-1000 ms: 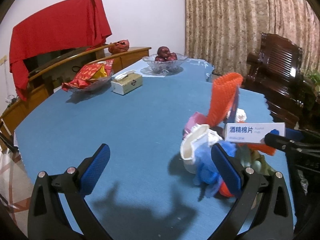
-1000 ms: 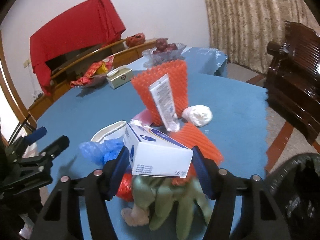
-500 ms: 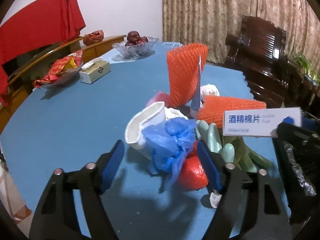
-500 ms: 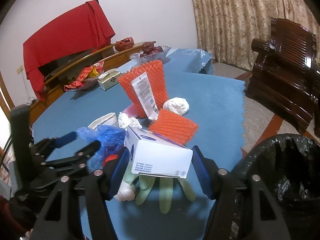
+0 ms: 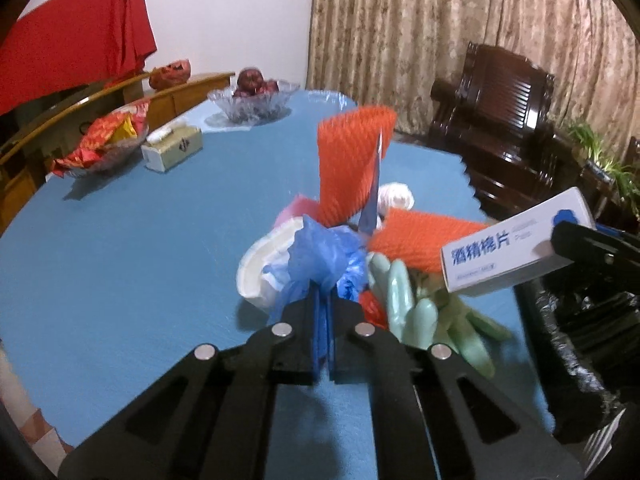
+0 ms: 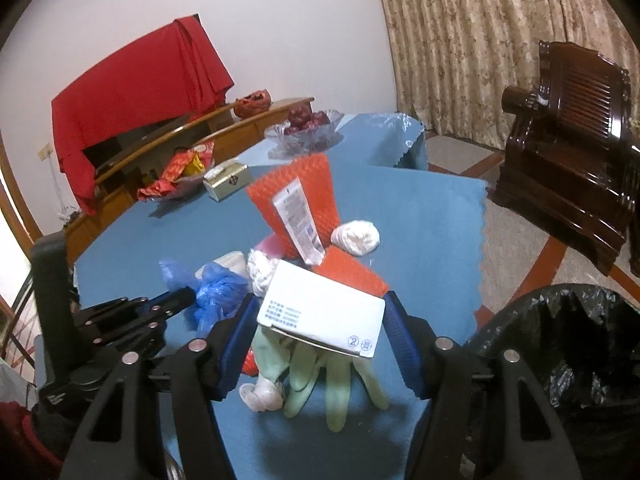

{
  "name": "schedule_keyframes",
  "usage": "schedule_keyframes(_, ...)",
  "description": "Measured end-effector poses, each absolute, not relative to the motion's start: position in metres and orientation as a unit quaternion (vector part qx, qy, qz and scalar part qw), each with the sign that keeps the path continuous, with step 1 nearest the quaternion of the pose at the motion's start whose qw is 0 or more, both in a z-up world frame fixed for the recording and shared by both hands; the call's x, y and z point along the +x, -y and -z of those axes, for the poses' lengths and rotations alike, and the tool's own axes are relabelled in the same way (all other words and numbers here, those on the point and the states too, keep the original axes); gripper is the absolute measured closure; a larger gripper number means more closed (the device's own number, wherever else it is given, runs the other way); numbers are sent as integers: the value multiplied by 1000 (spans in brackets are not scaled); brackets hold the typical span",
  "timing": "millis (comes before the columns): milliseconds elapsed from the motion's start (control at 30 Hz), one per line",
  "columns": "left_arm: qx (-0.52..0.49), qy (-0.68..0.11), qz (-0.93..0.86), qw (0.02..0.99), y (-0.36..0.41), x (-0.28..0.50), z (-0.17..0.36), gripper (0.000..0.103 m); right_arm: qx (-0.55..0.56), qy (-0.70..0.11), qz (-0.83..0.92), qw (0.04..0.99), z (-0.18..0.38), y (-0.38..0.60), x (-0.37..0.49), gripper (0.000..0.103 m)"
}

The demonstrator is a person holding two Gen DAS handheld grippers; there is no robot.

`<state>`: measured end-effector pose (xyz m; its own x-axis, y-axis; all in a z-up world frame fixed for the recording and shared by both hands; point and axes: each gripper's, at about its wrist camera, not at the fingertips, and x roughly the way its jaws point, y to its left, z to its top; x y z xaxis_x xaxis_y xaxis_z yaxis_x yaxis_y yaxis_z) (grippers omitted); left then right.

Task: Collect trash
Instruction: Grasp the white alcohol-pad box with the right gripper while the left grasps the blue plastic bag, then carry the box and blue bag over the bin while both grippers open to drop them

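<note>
A pile of trash lies on the blue table (image 5: 132,240): orange foam nets (image 5: 352,164), a white wad (image 5: 396,196), green rubber gloves (image 5: 404,296) and a blue plastic bag (image 5: 324,252). My left gripper (image 5: 322,300) is shut on the blue plastic bag, which also shows in the right wrist view (image 6: 216,288). My right gripper (image 6: 320,320) is shut on a white box (image 6: 324,312) with blue print and holds it above the gloves (image 6: 320,368), near the black trash bag (image 6: 568,360). The box also shows in the left wrist view (image 5: 516,244).
At the table's far end stand a glass bowl of red fruit (image 5: 254,98), a tissue box (image 5: 172,148) and a dish of red snack packets (image 5: 106,140). A dark wooden armchair (image 5: 504,120) stands right of the table. The bin sits off the table's right edge.
My left gripper went from open to shut on the blue plastic bag. My right gripper carried the white box up and right, closer to the black trash bag.
</note>
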<state>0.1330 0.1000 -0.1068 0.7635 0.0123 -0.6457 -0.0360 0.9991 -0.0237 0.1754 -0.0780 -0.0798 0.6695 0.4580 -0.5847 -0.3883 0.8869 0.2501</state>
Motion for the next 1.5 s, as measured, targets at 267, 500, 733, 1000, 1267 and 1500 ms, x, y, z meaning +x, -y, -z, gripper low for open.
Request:
schedule_keyframes(267,-20,-322,7,947,-87,114,76,101,59,-315,-222,921,59,97,166,41)
schedule_keyframes(500,-11,-318,66,946,-46,114,58,101,70,-298,-190,933,40,138,153,41)
schedule_keyframes(733,-6,-318,139,938,16,120,56,101,72,-290,-117,947,34,203,140,41)
schedule_keyframes(1000,12,-322,220,921,97,129,66,101,89,-306,-26,947,50,278,124,41)
schedule_keyframes(1267,6,-334,264,905,141,137,80,53,72,-311,36,947,62,312,108,24)
schedule_keyframes(1500,13,-321,225,920,117,129,76,33,81,-298,49,950,63,315,100,6)
